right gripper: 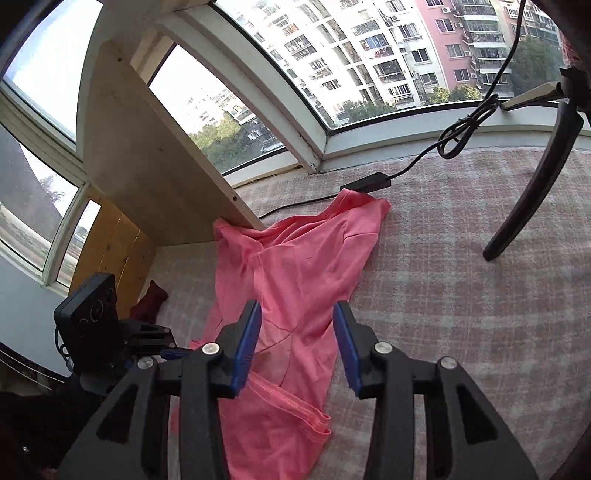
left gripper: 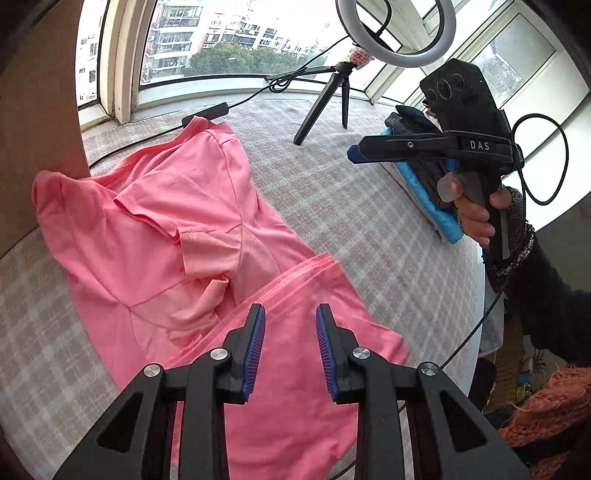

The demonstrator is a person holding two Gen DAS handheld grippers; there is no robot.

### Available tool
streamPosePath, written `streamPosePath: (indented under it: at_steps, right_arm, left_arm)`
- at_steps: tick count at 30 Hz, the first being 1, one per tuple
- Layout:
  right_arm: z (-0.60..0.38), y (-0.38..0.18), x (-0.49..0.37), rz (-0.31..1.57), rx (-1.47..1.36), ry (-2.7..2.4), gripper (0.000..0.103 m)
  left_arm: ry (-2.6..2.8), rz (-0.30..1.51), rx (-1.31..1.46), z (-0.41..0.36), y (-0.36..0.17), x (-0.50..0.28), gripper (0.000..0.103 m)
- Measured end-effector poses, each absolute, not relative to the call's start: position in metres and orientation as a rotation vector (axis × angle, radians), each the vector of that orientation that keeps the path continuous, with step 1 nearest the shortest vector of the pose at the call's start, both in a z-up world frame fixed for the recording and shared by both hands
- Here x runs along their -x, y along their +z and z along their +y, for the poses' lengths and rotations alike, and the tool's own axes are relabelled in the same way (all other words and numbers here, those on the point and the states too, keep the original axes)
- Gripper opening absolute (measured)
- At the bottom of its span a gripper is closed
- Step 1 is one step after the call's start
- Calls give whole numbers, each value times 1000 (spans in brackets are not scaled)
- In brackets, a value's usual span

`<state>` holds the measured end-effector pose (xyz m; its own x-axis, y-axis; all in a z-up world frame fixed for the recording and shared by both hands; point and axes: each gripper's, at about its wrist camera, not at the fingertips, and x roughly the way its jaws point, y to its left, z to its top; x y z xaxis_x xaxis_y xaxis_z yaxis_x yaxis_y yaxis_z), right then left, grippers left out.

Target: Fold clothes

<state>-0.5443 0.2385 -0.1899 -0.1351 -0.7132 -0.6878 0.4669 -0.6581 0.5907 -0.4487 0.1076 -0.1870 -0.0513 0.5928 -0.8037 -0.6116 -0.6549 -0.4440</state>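
A pink T-shirt [left gripper: 166, 206] lies crumpled on the checked tablecloth [left gripper: 332, 206], its hem end turned over toward me and a sleeve bunched in the middle. My left gripper [left gripper: 290, 310] hovers open over the turned-over hem, with nothing between its blue pads. In the right wrist view the pink T-shirt [right gripper: 295, 266] stretches away toward the window, and my right gripper [right gripper: 296, 306] stands open above its middle, holding nothing. A hand holds the right gripper [left gripper: 354, 153] above the cloth to the right of the shirt. The left gripper [right gripper: 173, 354] shows at the shirt's left edge.
A black tripod [left gripper: 325, 107] with a ring light [left gripper: 391, 33] stands at the back, its cable and black adapter [right gripper: 365, 182] near the shirt's collar. Folded blue and dark clothes [left gripper: 417, 177] sit at the right. A wooden board [right gripper: 155, 162] stands at the left, with a dark red cloth [right gripper: 149, 301] beside it.
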Motion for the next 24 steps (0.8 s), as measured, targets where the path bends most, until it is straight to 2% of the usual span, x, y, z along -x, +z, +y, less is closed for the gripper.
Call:
streamPosePath:
  at_steps: [2,4,6,9,11,12,14,17,19,20,24]
  right_arm:
    - [241,-192,499,-222,-1370,-1854,39]
    - [232,-208,456,-125,-1439,-1826,22]
    - [222,-232,421,-63,-1512,-1773,21]
    - [207,-266,380,145,-1583,-1784,21]
    - [206,-274,360,291,-1601,-1813,19]
    - [210,-271,356,301,-1618,-1814,19]
    - [221,-258,359,264,-1656,-1817,19]
    - [235,-214,384,161,-1555,-1905,22]
    - [236,-186,413,121,-1483,-1967,39]
    - [233,-176,429,115,-1447,-1992,42]
    - [204,-154,497,101,-1363,-2047,43]
  left_arm:
    - [1805,-12,1419,83,-189,424,26]
    - [1760,-95,1475,69,-202,403,26]
    - [1727,-148,1522,61,-217,383,26]
    - [1776,-50,1571,55,-235,355,26]
    - [1788,-65,1607,44,-242,348,23]
    - [1800,-69,1616,39,-242,348,23]
    - [1862,-61,1590,30,-228,365,23]
    - [1953,-49,1549,15,-205,390,25]
    - [2019,-33,1518,7,-191,409,28]
    - [2064,-7,1501,8,-185,428,31]
    - [2188,10,1477,6,-182,507,36]
